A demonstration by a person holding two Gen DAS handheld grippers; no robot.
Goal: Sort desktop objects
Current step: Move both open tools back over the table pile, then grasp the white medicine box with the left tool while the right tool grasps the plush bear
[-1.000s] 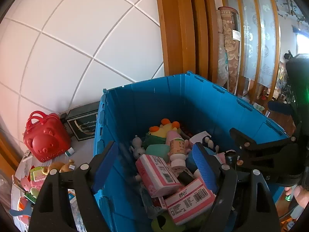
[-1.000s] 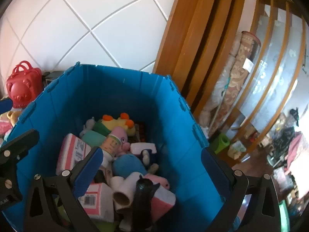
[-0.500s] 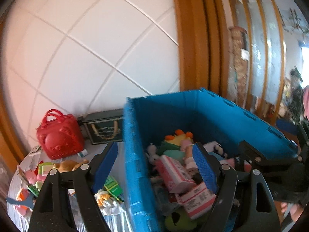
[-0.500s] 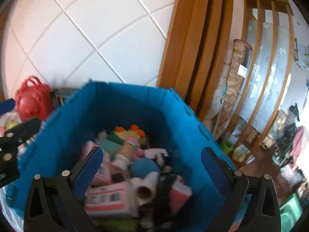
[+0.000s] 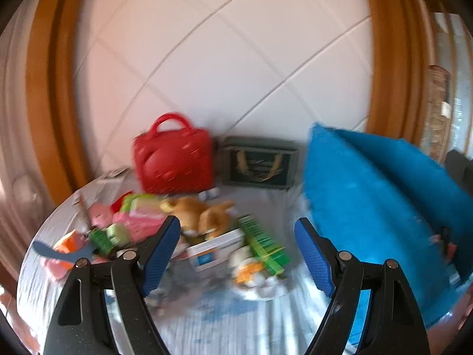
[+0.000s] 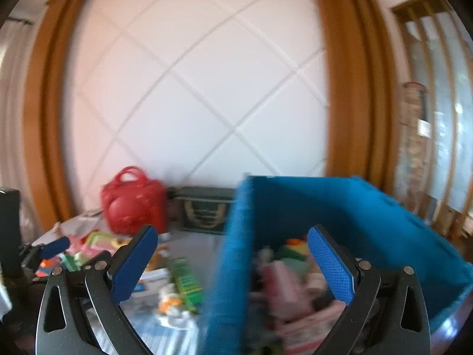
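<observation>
Blurred toys and boxes [image 5: 212, 236] lie heaped beside blue crate [image 5: 369, 207].

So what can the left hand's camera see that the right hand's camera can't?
Only the left wrist view shows the brown plush animal clearly, and the pink toys beside it, though blurred.

Only the right wrist view looks inside the blue bin at the jumbled toys and boxes there; it also catches the left gripper at its edge.

Both show the red bag, the dark box, the green box and the white box. Both grippers are open and empty.
</observation>
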